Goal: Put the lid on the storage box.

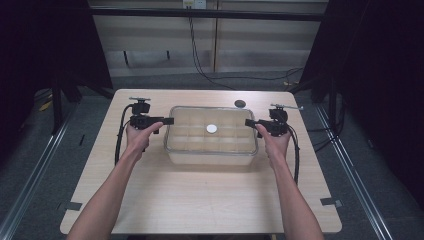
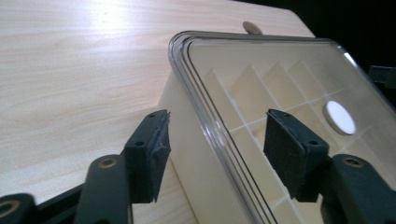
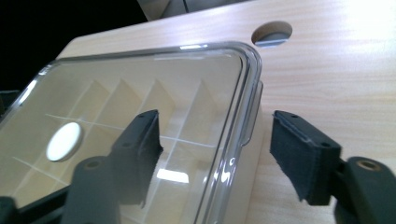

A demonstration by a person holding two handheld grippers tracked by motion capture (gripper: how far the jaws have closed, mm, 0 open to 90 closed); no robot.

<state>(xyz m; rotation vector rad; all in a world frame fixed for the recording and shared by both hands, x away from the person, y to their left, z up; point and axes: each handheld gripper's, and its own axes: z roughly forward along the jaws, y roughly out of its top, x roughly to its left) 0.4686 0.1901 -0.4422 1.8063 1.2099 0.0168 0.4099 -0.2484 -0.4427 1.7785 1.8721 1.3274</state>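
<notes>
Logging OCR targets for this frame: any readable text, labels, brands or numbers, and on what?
None readable.
Clear box lid: no print; its white round disc is blank.
Left gripper and right gripper: no markings legible.
Wooden table: plain.
Pale fitting on the far wall: too small to read.

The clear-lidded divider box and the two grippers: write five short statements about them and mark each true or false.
1. The clear lid is on the divider box. True.
2. The left gripper is clamped shut on the lid's edge. False: its jaws are open, one on each side of the lid's edge.
3. A white round disc sits near the box's middle. True.
4. The right gripper is open, its jaws straddling the lid's rim. True.
5. The box stands on the floor beside the table. False: it stands on the wooden table, between the two grippers.
</notes>
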